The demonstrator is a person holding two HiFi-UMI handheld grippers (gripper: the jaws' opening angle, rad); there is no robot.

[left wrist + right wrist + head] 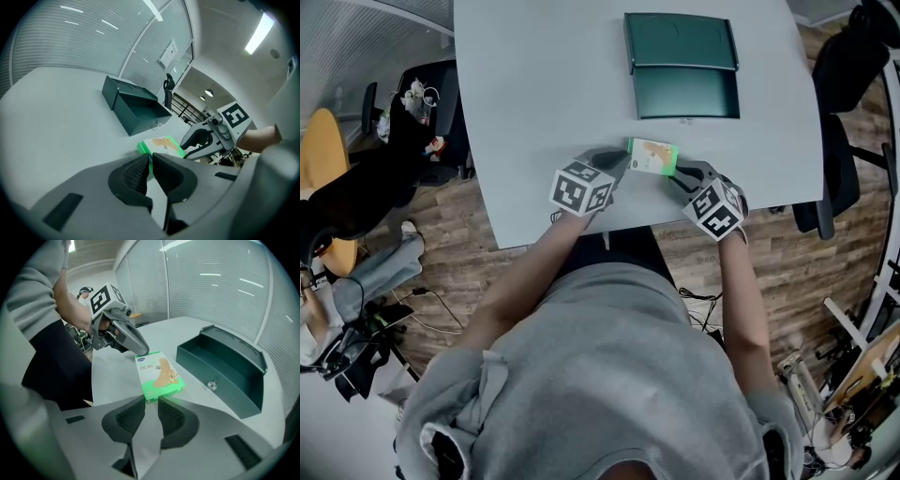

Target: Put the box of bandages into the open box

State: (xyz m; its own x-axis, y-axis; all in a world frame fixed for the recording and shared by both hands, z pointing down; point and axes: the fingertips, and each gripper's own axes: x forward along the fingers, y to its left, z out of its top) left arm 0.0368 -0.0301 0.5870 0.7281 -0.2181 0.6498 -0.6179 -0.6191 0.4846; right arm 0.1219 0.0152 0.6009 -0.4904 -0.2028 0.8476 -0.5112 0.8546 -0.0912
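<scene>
The person's grey sweatshirt [609,375] fills the near part of the head view, with both forearms reaching out over the near edge of the white table [534,94]. The left tool [150,159] and the right tool [151,401] meet just past that edge, each with its marker cube turned up, and the box of bandages [653,156] spans the gap between them.

In the left gripper view the left tool's jaws are drawn nearly together and clenched on the box's left end, with a sliver of its green and white edge showing between the tips. In the right gripper view the right tool's jaws are pinched on the near green corner at the box's right end, a little wider apart than the left pair. The box's printed face is turned up, and it lies roughly level between the two tools. Whether its underside touches the table cannot be told.

The open box [682,94], dark green, stands farther out on the table, straight beyond the bandages and well apart from them. Its lid lies back on the far side and its inside is bare. A small silver knob [212,385] shows on its near front wall.

A black office chair [839,122] stands to the right of the table and a yellow chair [319,159] to the left, both on the wooden floor [787,262].
</scene>
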